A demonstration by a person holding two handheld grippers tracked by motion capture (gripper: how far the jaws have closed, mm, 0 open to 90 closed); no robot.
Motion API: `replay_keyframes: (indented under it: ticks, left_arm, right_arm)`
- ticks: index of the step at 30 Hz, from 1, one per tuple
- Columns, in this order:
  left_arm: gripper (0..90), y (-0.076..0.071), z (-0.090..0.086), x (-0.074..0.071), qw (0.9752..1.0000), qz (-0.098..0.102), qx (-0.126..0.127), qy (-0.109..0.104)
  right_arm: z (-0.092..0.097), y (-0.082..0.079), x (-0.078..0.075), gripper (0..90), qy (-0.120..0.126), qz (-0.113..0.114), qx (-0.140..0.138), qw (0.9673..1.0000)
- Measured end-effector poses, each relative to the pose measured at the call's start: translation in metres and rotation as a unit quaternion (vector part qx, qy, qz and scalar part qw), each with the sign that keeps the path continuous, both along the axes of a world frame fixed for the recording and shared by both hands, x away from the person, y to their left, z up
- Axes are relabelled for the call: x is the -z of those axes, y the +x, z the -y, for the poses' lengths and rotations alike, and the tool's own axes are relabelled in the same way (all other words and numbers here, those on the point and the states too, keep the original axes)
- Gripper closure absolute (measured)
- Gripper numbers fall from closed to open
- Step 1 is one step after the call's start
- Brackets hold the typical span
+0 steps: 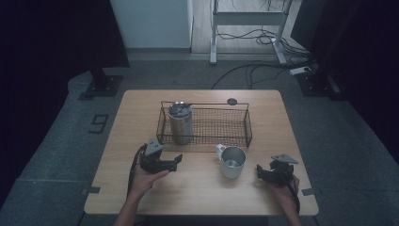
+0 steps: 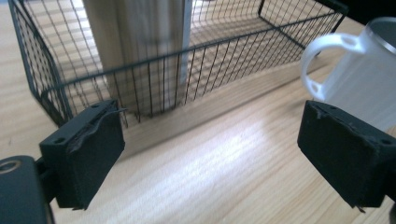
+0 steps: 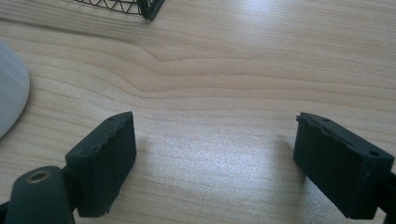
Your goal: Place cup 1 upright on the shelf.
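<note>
A black wire basket (image 1: 221, 126) stands mid-table, with a steel tumbler (image 1: 180, 123) upright in its left end. In front of its right half sits a white mug (image 1: 232, 162) with a metal inside, its handle turned to the left. My left gripper (image 1: 175, 163) hovers low over the table left of the mug, open with bare wood between its jaws. In the left gripper view (image 2: 210, 154) the basket (image 2: 196, 56) and tumbler (image 2: 140, 46) lie ahead, the mug (image 2: 369, 79) at right. My right gripper (image 1: 259, 171) rests right of the mug, open and empty (image 3: 215, 163); the mug's edge (image 3: 9, 93) shows at left.
The wooden table (image 1: 197, 193) has bare room along its front and at both sides of the basket. A small dark round disc (image 1: 232, 101) lies at the back edge behind the basket. Cables and stand legs (image 1: 249, 52) are on the floor beyond the table.
</note>
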State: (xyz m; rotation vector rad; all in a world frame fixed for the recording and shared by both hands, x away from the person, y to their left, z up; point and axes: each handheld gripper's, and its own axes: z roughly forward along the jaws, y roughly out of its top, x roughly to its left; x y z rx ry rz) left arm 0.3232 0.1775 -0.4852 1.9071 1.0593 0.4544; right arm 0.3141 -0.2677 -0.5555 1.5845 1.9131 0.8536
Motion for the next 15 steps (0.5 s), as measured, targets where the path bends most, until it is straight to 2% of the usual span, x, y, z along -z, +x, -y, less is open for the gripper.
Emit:
replay_keyframes:
  ticks: [7, 10, 11, 15]
  left_arm:
    - [8.7, -0.007, -0.009, 0.014, 0.9999, -0.011, -0.007, 0.0]
    - [10.5, -0.01, -0.012, 0.019, 0.9997, -0.021, -0.004, 0.008]
    - [10.5, -0.011, -0.013, 0.023, 0.9995, -0.025, -0.002, 0.019]
    - [10.7, -0.014, -0.015, 0.03, 0.9992, -0.033, -0.002, 0.023]
  right_arm:
    - [0.0, 0.0, 0.0, 13.1, -0.001, 0.0, 0.0, 1.0]
    - [0.0, 0.0, 0.0, 13.0, -0.001, 0.0, 0.0, 1.0]
    - [0.0, 0.0, 0.0, 13.0, -0.001, 0.0, 0.0, 1.0]
    - [0.0, 0.0, 0.0, 13.0, -0.001, 0.0, 0.0, 1.0]
